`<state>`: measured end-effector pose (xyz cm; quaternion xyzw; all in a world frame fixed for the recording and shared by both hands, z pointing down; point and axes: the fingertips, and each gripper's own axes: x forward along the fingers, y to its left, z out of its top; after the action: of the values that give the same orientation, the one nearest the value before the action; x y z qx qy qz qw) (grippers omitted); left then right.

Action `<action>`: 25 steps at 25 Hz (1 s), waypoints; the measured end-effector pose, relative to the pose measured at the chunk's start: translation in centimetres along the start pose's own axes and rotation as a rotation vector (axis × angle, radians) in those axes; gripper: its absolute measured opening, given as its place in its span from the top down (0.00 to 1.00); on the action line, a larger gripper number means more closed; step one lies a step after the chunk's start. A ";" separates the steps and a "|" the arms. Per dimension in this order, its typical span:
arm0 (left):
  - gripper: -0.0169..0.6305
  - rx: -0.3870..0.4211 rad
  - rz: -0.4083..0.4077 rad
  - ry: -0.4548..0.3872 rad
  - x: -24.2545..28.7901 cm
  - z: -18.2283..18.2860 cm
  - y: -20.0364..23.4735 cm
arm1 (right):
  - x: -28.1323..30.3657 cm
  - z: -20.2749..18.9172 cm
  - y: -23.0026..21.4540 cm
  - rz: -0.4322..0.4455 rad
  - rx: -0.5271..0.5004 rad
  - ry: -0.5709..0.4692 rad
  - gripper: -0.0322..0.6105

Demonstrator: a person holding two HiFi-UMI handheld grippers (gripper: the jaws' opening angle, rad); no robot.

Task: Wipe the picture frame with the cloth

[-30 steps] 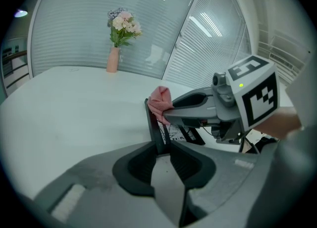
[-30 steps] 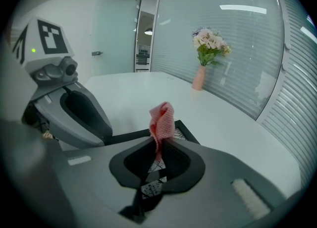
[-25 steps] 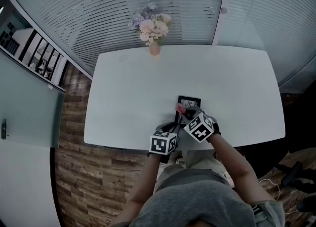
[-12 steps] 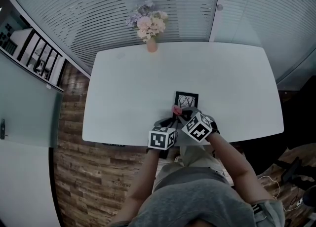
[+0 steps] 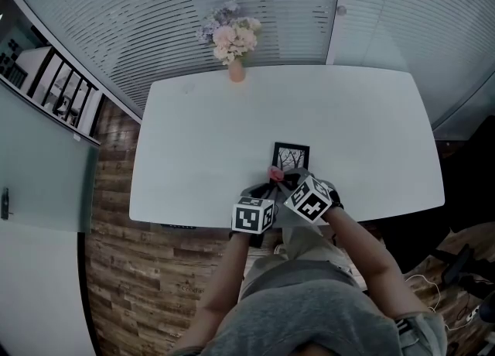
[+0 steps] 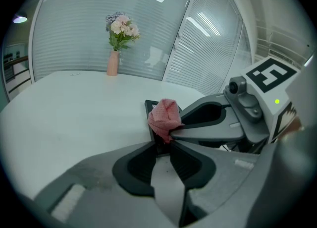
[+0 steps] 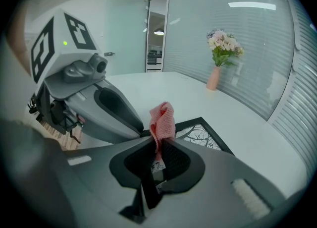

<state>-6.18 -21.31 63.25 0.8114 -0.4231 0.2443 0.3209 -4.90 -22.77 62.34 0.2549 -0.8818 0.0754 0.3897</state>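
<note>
Two grippers at the near edge of the black rectangular picture frame (image 7: pixel 203 135), which stretches away from you: your right gripper (image 7: pixel 158 145) pinches the pink woven cloth (image 7: pixel 162 118); your left gripper (image 6: pixel 162 145) clamps the frame.

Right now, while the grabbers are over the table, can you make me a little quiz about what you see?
1. True or false: the picture frame stands upright on the white table.
2. What is pinched in the right gripper? A. a pink cloth B. a sponge C. nothing
3. Fill the gap: seen from the head view, the vase of flowers stands at the table's ___ edge (near or far).
Key: 1 false, it lies flat. 2 A. 3 far.
</note>
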 end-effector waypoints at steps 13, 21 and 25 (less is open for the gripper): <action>0.83 -0.007 -0.005 0.005 -0.1 -0.1 0.1 | -1.3 1.4 -1.7 -0.044 0.025 -0.062 0.89; 0.83 -0.009 -0.007 0.007 -0.1 -0.1 0.1 | -2.5 2.0 -5.6 -0.112 0.029 -0.080 0.89; 0.83 -0.012 -0.008 0.007 -0.2 -0.1 0.0 | -2.8 1.8 -7.4 -0.138 0.043 -0.075 0.89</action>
<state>-6.28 -21.17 63.20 0.8103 -0.4200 0.2436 0.3281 -0.74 -28.61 58.56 0.3260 -0.8743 0.0575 0.3551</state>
